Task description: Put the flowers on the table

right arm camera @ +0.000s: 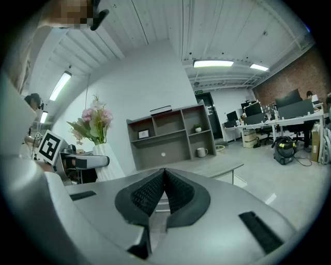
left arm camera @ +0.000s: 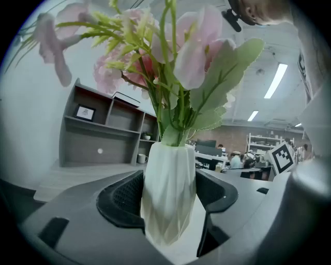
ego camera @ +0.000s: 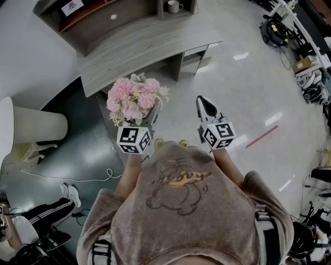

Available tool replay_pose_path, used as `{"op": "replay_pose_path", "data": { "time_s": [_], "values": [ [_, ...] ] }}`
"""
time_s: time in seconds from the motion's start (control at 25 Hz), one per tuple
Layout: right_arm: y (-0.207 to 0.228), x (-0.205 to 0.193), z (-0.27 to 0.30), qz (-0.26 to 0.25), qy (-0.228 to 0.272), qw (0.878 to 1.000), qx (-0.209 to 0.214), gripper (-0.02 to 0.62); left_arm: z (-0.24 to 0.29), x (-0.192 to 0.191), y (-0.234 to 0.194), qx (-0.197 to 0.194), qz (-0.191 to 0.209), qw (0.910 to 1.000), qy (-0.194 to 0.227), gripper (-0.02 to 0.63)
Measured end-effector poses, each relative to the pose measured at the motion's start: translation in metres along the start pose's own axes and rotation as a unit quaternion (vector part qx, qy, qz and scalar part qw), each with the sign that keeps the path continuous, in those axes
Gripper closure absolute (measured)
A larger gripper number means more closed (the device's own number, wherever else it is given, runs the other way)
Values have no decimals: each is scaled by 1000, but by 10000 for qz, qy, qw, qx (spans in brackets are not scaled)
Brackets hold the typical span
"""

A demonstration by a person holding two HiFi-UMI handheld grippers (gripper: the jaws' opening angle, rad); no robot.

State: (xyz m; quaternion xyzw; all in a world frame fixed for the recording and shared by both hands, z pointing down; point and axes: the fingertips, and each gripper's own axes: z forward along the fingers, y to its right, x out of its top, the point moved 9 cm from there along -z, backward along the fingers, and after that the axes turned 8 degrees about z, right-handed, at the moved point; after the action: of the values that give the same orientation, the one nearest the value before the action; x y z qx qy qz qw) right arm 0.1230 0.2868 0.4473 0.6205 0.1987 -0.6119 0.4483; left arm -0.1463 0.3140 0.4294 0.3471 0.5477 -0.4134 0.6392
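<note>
A white faceted vase (left arm camera: 169, 194) holds pink flowers (left arm camera: 176, 57) with green leaves. My left gripper (left arm camera: 168, 202) is shut on the vase, its black pads pressing both sides. From the head view the pink flowers (ego camera: 133, 98) are carried in the air in front of the person, just short of the grey wooden table (ego camera: 150, 49), with the left gripper (ego camera: 138, 129) under the bouquet. My right gripper (ego camera: 207, 111) is held beside it, shut and empty, its pads (right arm camera: 170, 194) meeting. The right gripper view shows the flowers (right arm camera: 94, 124) and vase at far left.
A grey shelf unit (ego camera: 98, 18) stands on the table's back, with a white mug (ego camera: 173, 6) and a framed card (ego camera: 72, 6). A white lamp shade (ego camera: 31, 124) stands at left. A seated person's legs (ego camera: 46, 207) and a cable lie on the floor at lower left.
</note>
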Motion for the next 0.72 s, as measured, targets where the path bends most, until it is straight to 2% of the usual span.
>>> {"op": "replay_pose_path", "data": {
  "time_s": [0.28, 0.72],
  "values": [
    [-7, -6, 7, 47, -2, 10000, -23, 601, -1, -4, -11, -99, 54, 9999, -11, 287],
    [-26, -27, 24, 166, 137, 9981, -569, 601, 6, -7, -52, -680, 266, 9973, 65, 287]
  ]
}}
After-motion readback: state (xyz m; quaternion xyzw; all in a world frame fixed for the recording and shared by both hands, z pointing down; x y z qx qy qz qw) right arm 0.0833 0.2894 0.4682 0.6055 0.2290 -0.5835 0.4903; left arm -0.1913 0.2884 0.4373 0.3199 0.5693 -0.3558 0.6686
